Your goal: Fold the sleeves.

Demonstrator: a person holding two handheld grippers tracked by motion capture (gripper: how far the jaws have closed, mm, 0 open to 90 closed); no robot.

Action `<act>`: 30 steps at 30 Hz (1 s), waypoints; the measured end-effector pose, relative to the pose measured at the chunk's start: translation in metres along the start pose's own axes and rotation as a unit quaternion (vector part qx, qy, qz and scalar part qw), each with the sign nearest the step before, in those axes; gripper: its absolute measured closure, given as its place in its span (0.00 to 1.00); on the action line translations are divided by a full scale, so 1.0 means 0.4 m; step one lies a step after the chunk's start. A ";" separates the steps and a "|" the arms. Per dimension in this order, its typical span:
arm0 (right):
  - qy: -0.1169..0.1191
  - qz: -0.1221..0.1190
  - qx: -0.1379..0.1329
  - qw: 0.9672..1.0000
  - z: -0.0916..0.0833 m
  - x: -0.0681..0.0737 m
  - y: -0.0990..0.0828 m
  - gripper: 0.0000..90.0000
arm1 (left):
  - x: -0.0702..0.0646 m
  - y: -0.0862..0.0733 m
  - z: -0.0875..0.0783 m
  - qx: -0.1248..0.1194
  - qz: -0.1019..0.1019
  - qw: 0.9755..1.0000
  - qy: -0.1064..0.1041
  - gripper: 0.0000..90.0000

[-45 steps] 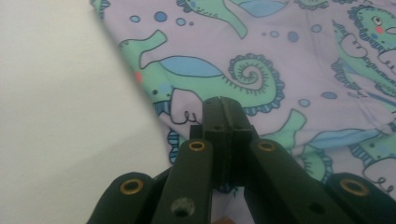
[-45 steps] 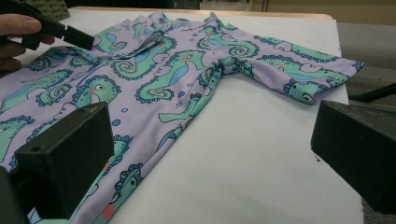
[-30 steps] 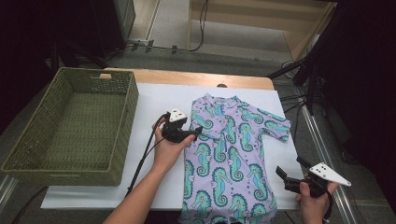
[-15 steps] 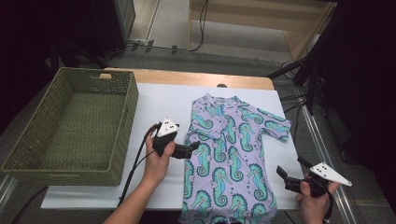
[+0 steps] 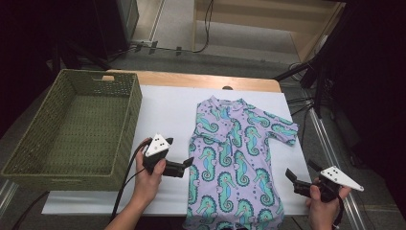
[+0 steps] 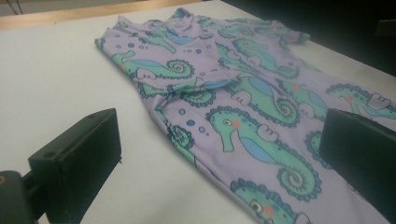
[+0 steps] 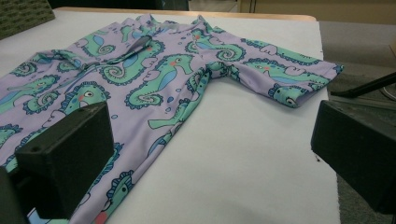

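Note:
A lilac child's suit (image 5: 234, 158) printed with green seahorses lies flat on the white sheet, neck away from me. Its left sleeve is folded in over the chest (image 6: 187, 70), and its right sleeve (image 7: 289, 79) lies spread out. My left gripper (image 5: 186, 166) sits low at the suit's left edge, pointing right. Its jaws have just been opening and stand wide, with nothing pinched between them (image 6: 219, 158). Off the suit's right side near the front edge, my right gripper (image 5: 301, 173) is open and has bare sheet between its jaws (image 7: 210, 149).
A large green woven basket (image 5: 130, 125) stands on the table at the left, and its corner (image 7: 23, 14) shows in the right gripper view. The white sheet (image 5: 163, 115) covers a wooden table (image 5: 191, 80). Black stands and cables are beyond the table's right edge.
My left gripper has moved back toward the person along the suit's left edge, away from the folded sleeve. The right gripper has kept still.

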State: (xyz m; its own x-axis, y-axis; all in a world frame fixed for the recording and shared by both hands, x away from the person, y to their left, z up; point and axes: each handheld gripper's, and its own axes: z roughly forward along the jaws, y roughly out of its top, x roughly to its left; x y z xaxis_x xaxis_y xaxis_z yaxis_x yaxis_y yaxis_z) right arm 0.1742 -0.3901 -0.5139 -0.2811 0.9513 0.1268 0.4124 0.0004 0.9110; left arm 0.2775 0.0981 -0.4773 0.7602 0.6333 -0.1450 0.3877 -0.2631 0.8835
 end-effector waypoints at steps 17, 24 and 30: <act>-0.014 0.010 -0.003 1.000 0.002 -0.009 0.048 0.00 | -0.008 -0.065 -0.073 0.008 -0.004 1.000 0.008 0.00; -0.012 0.011 -0.008 1.000 0.007 -0.015 0.078 0.00 | -0.012 -0.086 -0.086 0.011 -0.007 1.000 0.006 0.00; -0.015 0.010 -0.007 1.000 0.015 -0.023 0.099 0.00 | -0.014 -0.100 -0.100 0.016 -0.005 1.000 0.006 0.00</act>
State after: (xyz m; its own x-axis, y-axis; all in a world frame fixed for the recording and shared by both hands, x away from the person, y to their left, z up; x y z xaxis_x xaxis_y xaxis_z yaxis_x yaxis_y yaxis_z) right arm 0.1985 -0.3969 -0.4812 -0.2472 0.9598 0.1328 0.4055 -0.0220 0.9138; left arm 0.2368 0.1340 -0.4939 0.7493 0.6454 -0.1484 0.4124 -0.2792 0.8672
